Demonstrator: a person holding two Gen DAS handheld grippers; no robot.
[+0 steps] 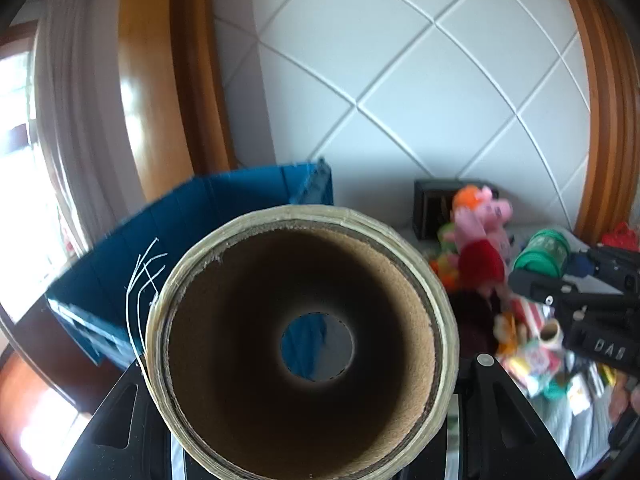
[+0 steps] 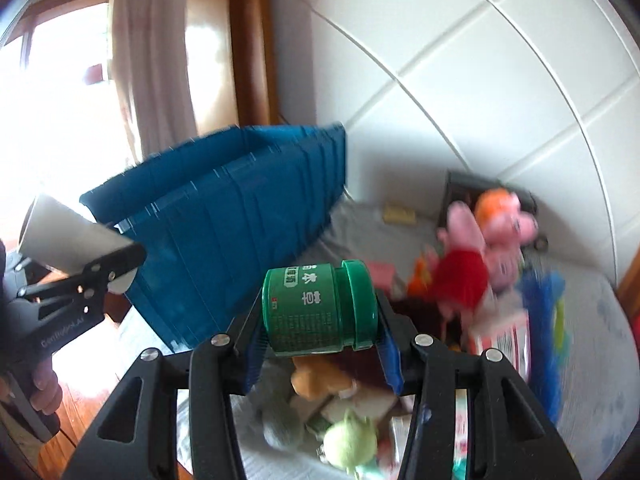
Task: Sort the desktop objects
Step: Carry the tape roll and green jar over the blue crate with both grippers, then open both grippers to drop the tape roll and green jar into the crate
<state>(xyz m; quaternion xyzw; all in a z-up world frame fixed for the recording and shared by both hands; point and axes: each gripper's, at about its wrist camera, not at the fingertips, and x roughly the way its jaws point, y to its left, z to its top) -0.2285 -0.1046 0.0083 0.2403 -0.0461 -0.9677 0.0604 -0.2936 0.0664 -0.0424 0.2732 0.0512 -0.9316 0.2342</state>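
My left gripper (image 1: 304,360) is shut on a big roll of tape (image 1: 436,292) with a brown cardboard core; the roll fills the left wrist view and hides the fingertips. It also shows in the right wrist view (image 2: 68,236), held up left of the blue crate (image 2: 240,216). My right gripper (image 2: 320,312) is shut on a green jar (image 2: 316,308) with a green lid, held on its side above the clutter. The jar and right gripper also show in the left wrist view (image 1: 544,254). The blue crate (image 1: 224,208) stands just beyond the roll.
A pile of soft toys and packets lies on the grey cloth: pink pig plush toys (image 2: 480,248), a green plush (image 2: 350,440), a brown plush (image 2: 320,376), a blue brush (image 2: 544,320). A dark box (image 1: 430,208) stands against the white quilted wall.
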